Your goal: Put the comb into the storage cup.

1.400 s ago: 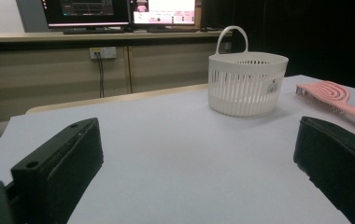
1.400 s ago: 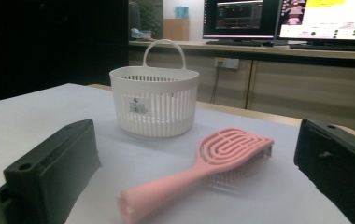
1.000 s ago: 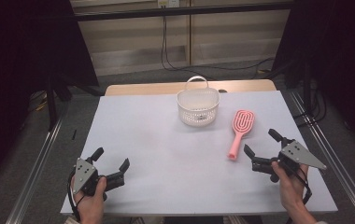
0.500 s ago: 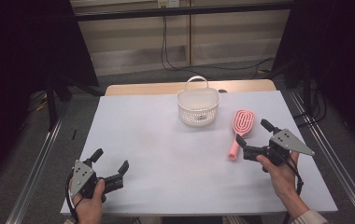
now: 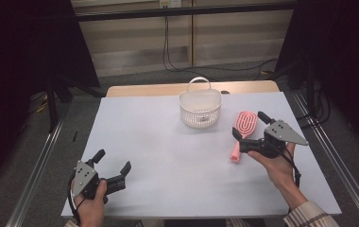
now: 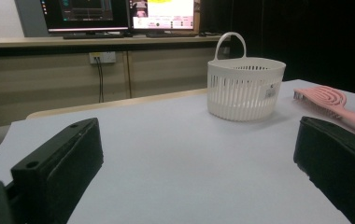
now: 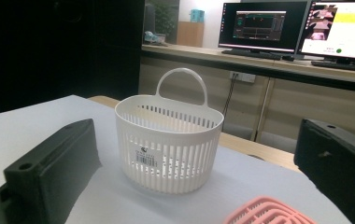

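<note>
A pink hairbrush [image 5: 243,127] lies at the right of the white table [image 5: 158,142], its head pointing towards a white slatted basket [image 5: 200,109] with a handle, at the back centre. My right gripper [image 5: 248,124] is open and hovers over the brush, one jaw on each side of it. In the right gripper view the basket [image 7: 168,140] stands straight ahead and the brush head [image 7: 269,212] shows low between the jaws. My left gripper [image 5: 113,160] is open with nothing in it, near the front left edge. Its own view has the basket [image 6: 245,88] and the brush [image 6: 325,100] far off to the right.
A strip of wooden tabletop [image 5: 192,89] shows behind the white surface. Metal rails [image 5: 40,161] run along both sides of the table. Monitors [image 7: 264,23] stand on a bench beyond it. Open surface lies between the two grippers.
My right gripper has moved forward and left from the front right of the table, over the pink brush. The left gripper, the basket and the brush have stayed put.
</note>
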Demonstrator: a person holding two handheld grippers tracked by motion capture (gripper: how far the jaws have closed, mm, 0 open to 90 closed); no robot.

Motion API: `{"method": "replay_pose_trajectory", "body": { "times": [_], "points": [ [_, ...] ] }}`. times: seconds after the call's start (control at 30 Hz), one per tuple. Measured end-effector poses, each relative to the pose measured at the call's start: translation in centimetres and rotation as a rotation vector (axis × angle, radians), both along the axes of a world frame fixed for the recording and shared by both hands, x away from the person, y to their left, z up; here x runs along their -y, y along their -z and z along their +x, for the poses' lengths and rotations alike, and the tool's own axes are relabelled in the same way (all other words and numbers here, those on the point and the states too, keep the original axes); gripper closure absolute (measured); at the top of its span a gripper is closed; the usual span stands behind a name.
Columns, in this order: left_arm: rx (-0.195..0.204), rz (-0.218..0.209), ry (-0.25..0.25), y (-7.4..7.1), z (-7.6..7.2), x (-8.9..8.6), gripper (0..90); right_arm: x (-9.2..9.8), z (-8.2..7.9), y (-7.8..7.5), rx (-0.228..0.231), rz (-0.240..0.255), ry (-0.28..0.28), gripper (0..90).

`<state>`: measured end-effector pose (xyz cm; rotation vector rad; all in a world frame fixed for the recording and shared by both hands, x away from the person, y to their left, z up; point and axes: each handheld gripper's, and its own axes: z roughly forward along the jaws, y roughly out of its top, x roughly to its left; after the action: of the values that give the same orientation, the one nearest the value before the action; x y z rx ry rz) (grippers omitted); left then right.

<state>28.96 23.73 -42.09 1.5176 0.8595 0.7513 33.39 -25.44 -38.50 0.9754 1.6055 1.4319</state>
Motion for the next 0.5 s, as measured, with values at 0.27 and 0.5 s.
{"method": "replay_pose_trajectory", "body": {
  "times": [0.27, 0.5],
  "points": [
    [-0.003, 0.0, 0.001, 0.1, 0.1, 0.0, 1.5, -0.7, 2.0, -0.5, -0.002, -0.005, -0.007, 0.8],
    [0.001, -0.002, 0.011, 0.0, 0.1, 0.0, 1.5, -1.2, 2.7, -0.6, 0.002, 0.041, -0.015, 2.7]
  ]
}}
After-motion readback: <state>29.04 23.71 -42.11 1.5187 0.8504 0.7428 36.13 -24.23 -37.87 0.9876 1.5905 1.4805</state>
